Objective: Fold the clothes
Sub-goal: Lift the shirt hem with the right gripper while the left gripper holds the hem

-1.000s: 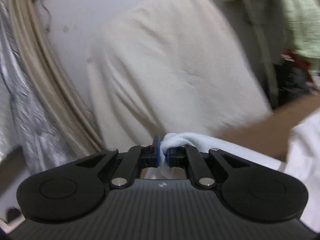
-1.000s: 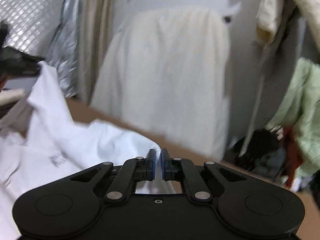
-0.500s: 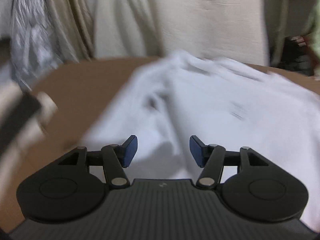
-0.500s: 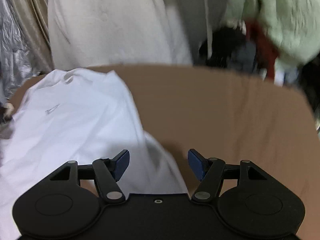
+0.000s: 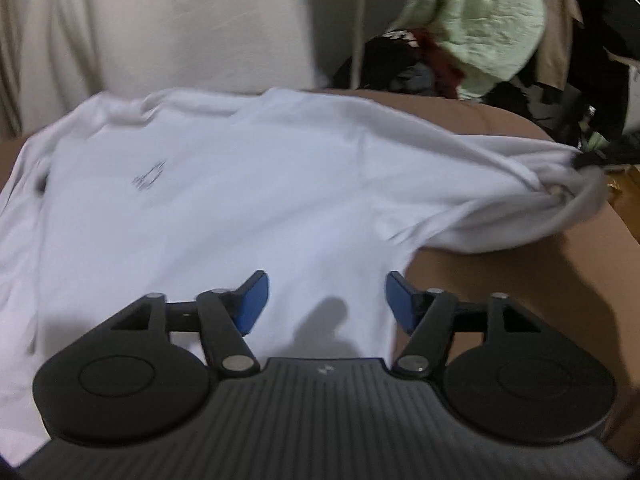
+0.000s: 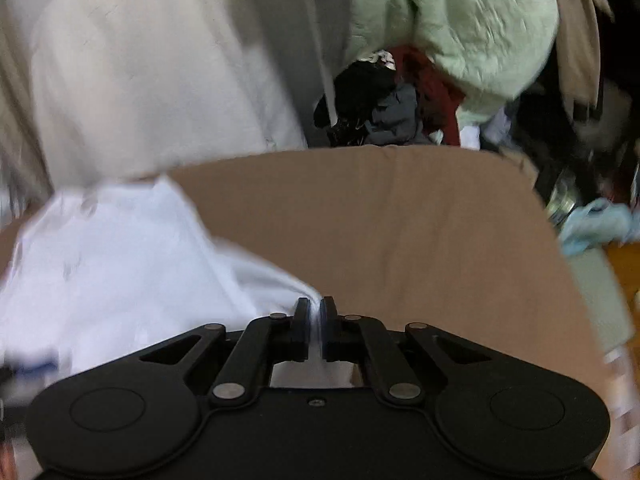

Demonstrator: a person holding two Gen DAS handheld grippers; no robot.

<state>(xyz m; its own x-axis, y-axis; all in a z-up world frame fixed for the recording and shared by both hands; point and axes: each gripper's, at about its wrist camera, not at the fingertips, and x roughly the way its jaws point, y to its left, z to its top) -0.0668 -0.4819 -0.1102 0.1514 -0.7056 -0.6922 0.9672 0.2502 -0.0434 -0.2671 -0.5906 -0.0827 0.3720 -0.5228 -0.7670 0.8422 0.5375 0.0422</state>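
A: Where is the white cotton T-shirt found?

B: It is spread over the brown cloth-covered table, with a small dark print seen on its chest. One side is drawn out towards the right edge of the left wrist view, where the fabric is bunched and lifted off the table.

A: How is the left gripper held?

B: It is held above the shirt's near part with its blue-padded jaws spread wide; they have just been opening, and nothing is pinched between them. Its shadow is cast on the cloth below.

A: And the right gripper?

B: Its jaws are pressed together on a fold of the white shirt; they have just been closing, and a thin strip of fabric is seen between the pads.

A: What is seen behind the table?

B: A cream fabric-draped shape, a pale green quilted blanket and a heap of dark clothes are seen, all blurred.
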